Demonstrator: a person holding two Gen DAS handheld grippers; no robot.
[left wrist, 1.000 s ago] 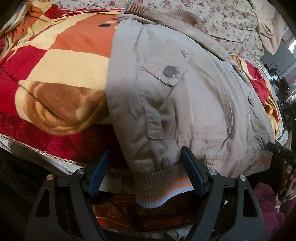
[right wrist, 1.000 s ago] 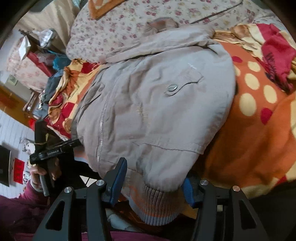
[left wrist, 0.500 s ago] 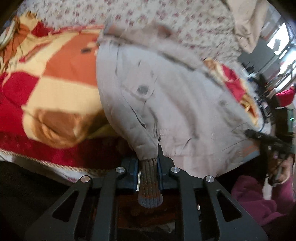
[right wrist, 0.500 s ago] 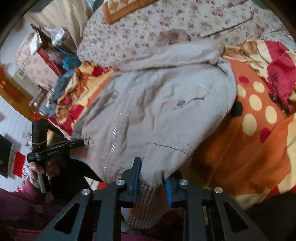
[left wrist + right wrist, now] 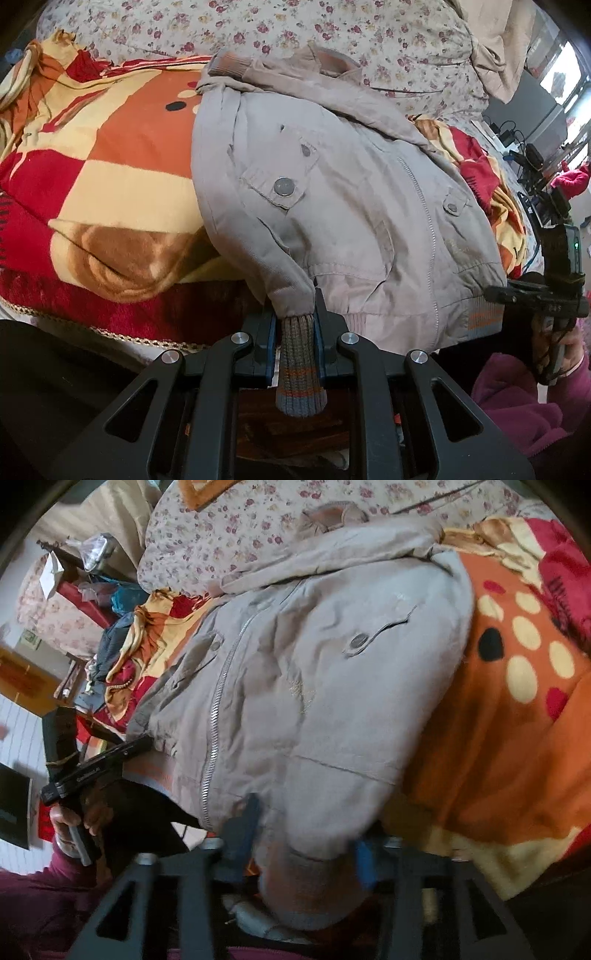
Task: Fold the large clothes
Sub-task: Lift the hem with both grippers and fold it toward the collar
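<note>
Nearest the left camera, the left gripper (image 5: pixel 297 330) is clamping fully closed on the ribbed hem (image 5: pixel 300 365) at one bottom corner of the jacket (image 5: pixel 332 206), the striped knit hanging down between the jaws toward the camera. On the other side, the right gripper (image 5: pixel 306 834) is opening its jaws around the opposite bottom corner; the hem is sitting between the blue pads (image 5: pixel 246 821), but the view is blurred and the pads are not pressing on it. Doing this step well probably means getting the right gripper biting firmly on its corner before any lifting, matching the left hold, so both corners are rising together and the hem is staying straight; pinching both layers at the knit band should be keeping the fabric from slipping. Beyond the grippers, the jacket is lying front up on the bed, zipped, its snap pockets showing, its body stretching away from both grippers over the orange and red blanket (image 5: pixel 110 177). Farther off, the collar is resting against the flowered bedding (image 5: pixel 332 33).
</note>
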